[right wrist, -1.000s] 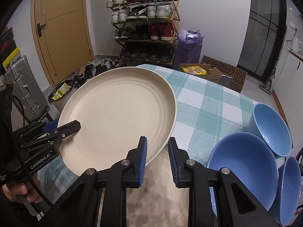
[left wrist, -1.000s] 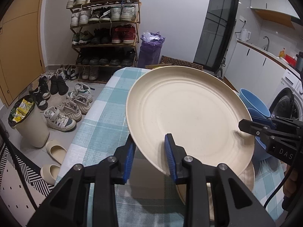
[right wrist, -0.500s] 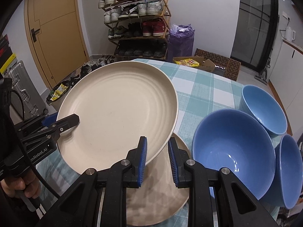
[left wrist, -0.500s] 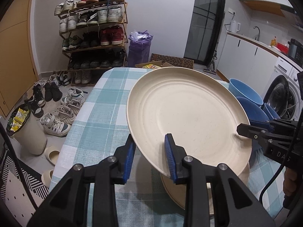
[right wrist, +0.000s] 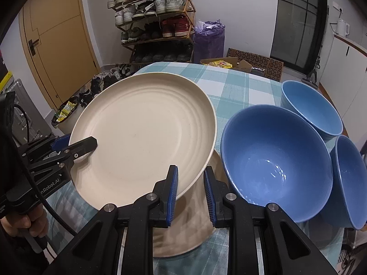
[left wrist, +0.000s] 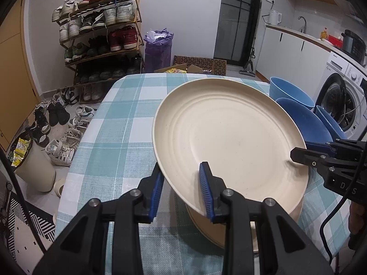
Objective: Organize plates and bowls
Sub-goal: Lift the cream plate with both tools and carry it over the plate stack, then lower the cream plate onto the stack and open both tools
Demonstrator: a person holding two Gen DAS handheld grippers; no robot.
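Cream plates: two. One plate [right wrist: 144, 133] held tilted above the checked tablecloth [left wrist: 119, 137], clamped at opposite rims by left gripper [left wrist: 182, 189] and right gripper [right wrist: 190, 189]; second plate [right wrist: 195, 224] flat beneath it. Blue bowls: three, clustered beside the plates: large bowl [right wrist: 275, 160], far bowl [right wrist: 309, 107], near-edge bowl [right wrist: 351, 183].

We see a table [right wrist: 231, 87] under a teal checked cloth, bearing a cream plate [right wrist: 183, 236] and three blue bowls [right wrist: 275, 160] close together
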